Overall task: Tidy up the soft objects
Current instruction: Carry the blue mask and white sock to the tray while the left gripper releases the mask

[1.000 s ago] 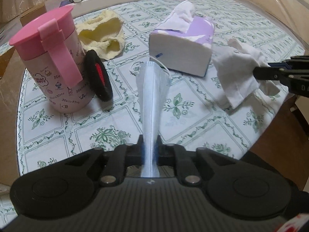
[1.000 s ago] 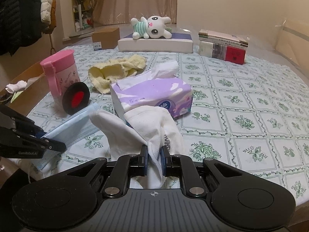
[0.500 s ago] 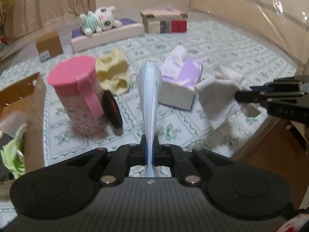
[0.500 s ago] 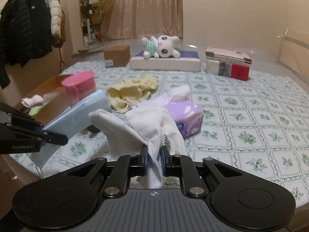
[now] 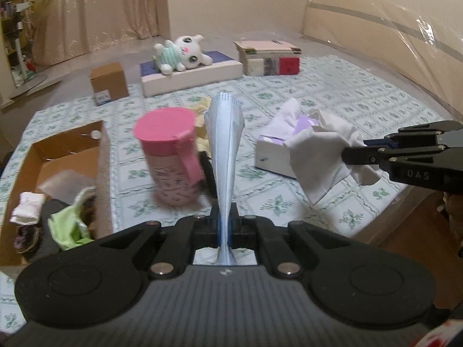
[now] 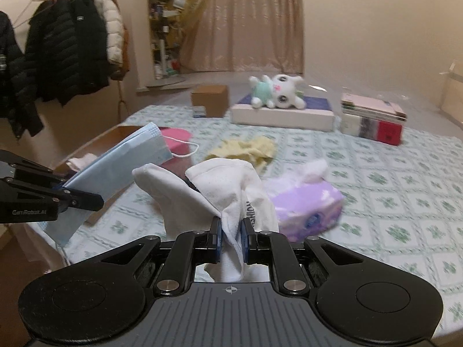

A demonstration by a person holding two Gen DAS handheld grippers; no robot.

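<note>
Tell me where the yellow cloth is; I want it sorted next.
In the right wrist view the yellow cloth lies crumpled mid-table on the tablecloth, between the pink cup and the tissue box.

Mask: my pale blue face mask [image 5: 224,144], folded edge-on, held aloft.
Cloth: my crumpled white cloth [image 6: 220,193], held aloft.

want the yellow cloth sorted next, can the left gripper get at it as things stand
Probably not yet: the left gripper is shut on the mask, and the pink cup stands in front of the yellow cloth.
</note>
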